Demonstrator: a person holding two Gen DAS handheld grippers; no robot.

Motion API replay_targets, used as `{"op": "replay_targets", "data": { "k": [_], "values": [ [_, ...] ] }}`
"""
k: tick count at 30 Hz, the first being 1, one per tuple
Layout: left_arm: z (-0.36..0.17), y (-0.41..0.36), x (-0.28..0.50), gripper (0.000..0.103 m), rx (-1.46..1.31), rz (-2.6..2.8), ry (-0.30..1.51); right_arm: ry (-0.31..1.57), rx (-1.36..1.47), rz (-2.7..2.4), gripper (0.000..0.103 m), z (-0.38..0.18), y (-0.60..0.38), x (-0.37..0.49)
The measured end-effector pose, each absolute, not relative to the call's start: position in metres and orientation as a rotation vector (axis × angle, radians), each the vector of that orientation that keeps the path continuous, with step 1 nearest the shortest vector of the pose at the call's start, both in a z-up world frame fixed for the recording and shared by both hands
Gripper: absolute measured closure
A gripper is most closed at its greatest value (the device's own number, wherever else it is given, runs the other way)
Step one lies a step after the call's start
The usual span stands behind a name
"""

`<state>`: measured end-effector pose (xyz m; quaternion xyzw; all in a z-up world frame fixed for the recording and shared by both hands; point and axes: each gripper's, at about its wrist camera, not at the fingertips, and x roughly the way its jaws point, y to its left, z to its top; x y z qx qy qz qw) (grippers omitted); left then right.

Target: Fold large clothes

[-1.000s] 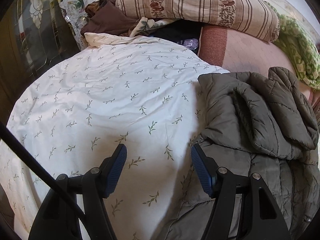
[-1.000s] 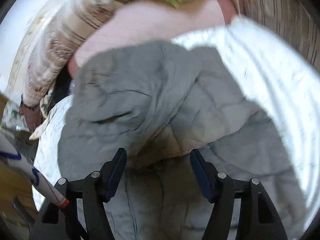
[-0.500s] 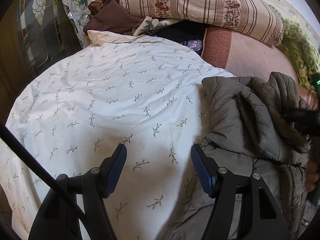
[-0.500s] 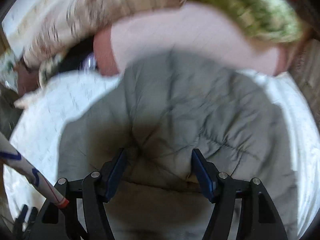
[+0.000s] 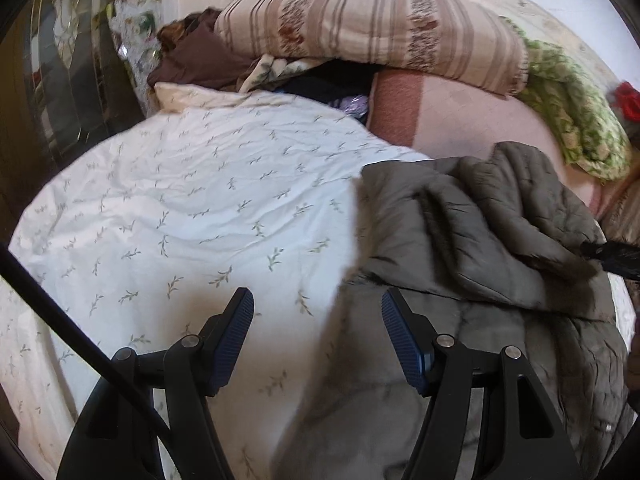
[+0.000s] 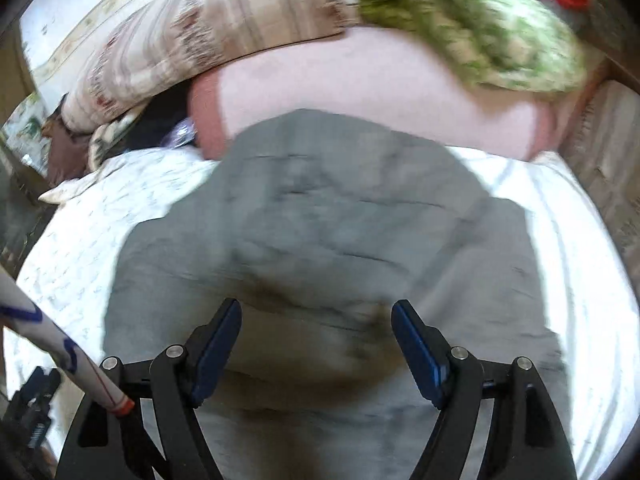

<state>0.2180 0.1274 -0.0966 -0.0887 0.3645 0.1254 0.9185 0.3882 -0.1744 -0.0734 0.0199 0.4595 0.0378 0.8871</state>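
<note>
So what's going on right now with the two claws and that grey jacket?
Left gripper open, empty, over the white sheet. Right gripper opening above the grey jacket, nothing pinched. Jacket bunched, partly folded. Pillows beyond, not in the way.

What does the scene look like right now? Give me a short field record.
surface: white leaf-print sheet on a bed
garment: grey quilted jacket, top part folded down over itself
left tool: open, empty, over the sheet at the jacket's edge
right tool: jaws opening, nothing pinched, over the jacket
background: striped pillow, green blanket
</note>
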Motion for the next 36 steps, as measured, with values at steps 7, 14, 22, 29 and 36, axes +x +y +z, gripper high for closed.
{"op": "replay_targets", "data": {
  "k": [7,14,22,29,36],
  "values": [
    [-0.059,0.080,0.223,0.033,-0.161,0.133,0.736,1.057,0.190,0.062,0.021,-0.116,-0.231,0.394],
    [-0.067,0.019,0.311,0.033,-0.151,0.026,0.805,0.938,0.068,0.101,0.021,-0.104,-0.227,0.377],
    [-0.124,-0.014,0.382,0.033,-0.035,0.087,0.937,0.943,0.083,0.128,0.012,-0.133,-0.235,0.386],
    [-0.091,0.009,0.340,0.035,-0.086,0.099,0.941,0.955,0.083,0.136,0.007,-0.120,-0.235,0.386],
    [-0.062,0.073,0.245,0.035,-0.129,0.198,0.888,0.932,0.167,0.189,0.007,-0.073,-0.280,0.323]
  ]
}}
